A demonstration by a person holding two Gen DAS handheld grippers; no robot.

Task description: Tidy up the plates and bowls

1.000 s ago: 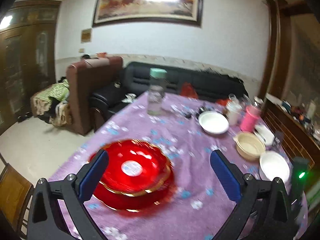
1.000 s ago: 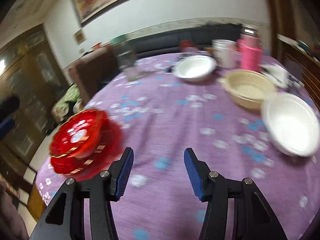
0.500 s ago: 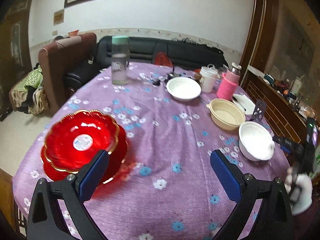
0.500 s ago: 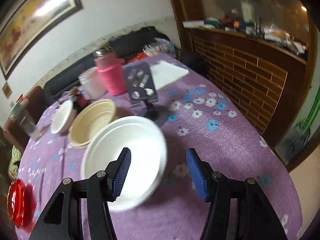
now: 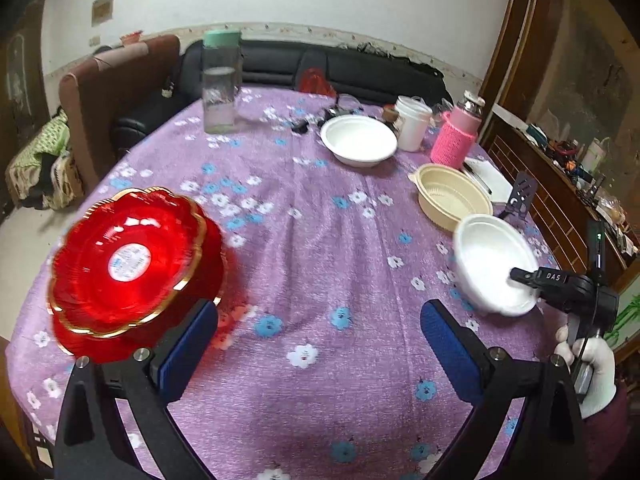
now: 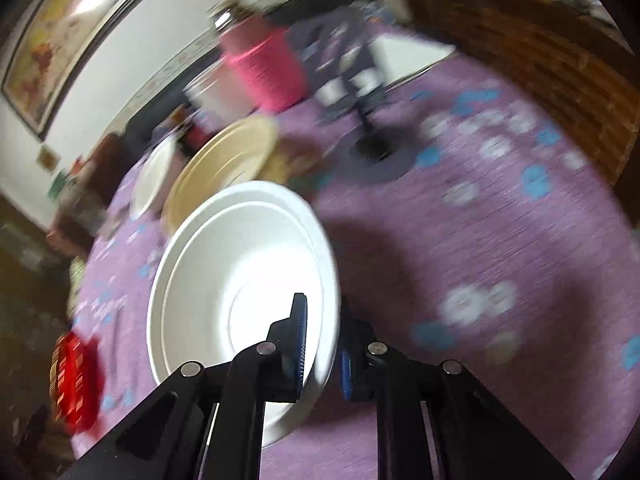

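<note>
My right gripper (image 6: 322, 344) is shut on the near rim of a white bowl (image 6: 240, 280) and holds it tilted; the left wrist view shows the same bowl (image 5: 494, 262) at the table's right edge with the right gripper (image 5: 524, 278) on it. A cream bowl (image 5: 454, 196) sits just behind it, and another white bowl (image 5: 358, 140) further back. Two stacked red plates with gold rims (image 5: 128, 264) sit at the left. My left gripper (image 5: 316, 344) is open and empty above the purple tablecloth, between the red plates and the white bowl.
A clear bottle with a green lid (image 5: 220, 84), a white cup (image 5: 414, 124), a pink-sleeved flask (image 5: 458, 140) and a black phone stand (image 5: 520, 196) stand at the back and right. A brick ledge (image 6: 540, 52) borders the table's right side.
My right gripper has closed on the white bowl's rim and tilted it up. The left gripper has pulled back and tilted down, staying open.
</note>
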